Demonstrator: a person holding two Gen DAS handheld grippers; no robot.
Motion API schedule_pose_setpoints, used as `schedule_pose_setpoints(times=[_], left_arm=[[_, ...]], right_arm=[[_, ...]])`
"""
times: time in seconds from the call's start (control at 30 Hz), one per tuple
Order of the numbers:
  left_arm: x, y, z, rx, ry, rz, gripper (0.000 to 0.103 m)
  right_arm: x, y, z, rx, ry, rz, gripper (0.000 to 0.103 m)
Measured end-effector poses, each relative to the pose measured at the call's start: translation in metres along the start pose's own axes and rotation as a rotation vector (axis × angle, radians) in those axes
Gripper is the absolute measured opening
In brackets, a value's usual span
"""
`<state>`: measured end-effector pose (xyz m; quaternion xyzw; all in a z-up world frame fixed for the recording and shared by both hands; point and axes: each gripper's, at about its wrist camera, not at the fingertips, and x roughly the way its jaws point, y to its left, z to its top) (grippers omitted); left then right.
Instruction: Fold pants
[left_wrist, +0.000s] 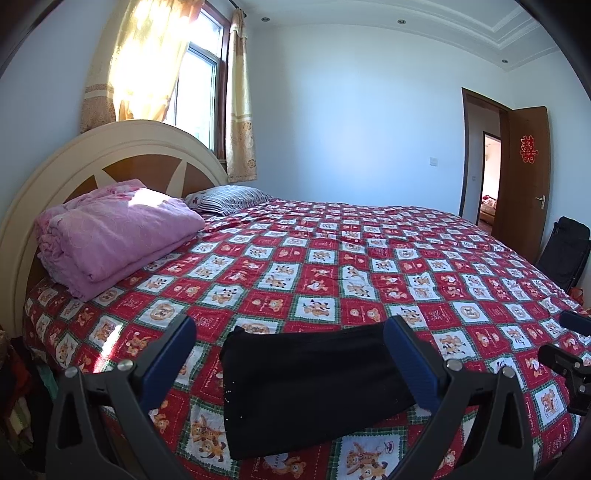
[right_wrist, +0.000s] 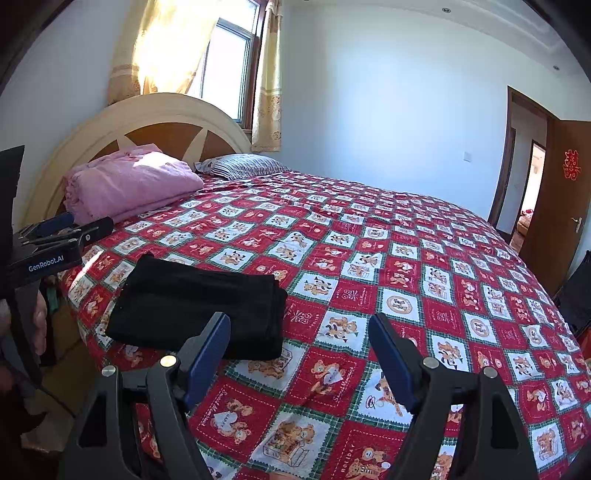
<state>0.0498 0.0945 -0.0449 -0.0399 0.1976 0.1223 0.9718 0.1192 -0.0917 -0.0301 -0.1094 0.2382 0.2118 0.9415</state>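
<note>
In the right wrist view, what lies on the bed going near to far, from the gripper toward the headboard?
Right gripper → black pants, folded → pink blanket → striped pillow → headboard.

Pale blue walls (left_wrist: 351, 110) surround a bed (left_wrist: 332, 266) under a red bear-print quilt; sunlight glows through yellow curtains (left_wrist: 140, 62) (the brown door (left_wrist: 524, 177) stands open).

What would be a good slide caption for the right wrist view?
Open right tongs hover above a bear-print bedspread, beside folded black pants lying near the bed's edge.
</note>
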Motion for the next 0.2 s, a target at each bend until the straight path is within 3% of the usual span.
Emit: schedule_pose_setpoints(times=[0.2], left_arm=[[0.0013,-0.0050,-0.0028,0.028,0.001,-0.003,0.103]], right_arm=[[0.0018,0.0013,-0.0011,-0.002,0.004,-0.004,0.078]])
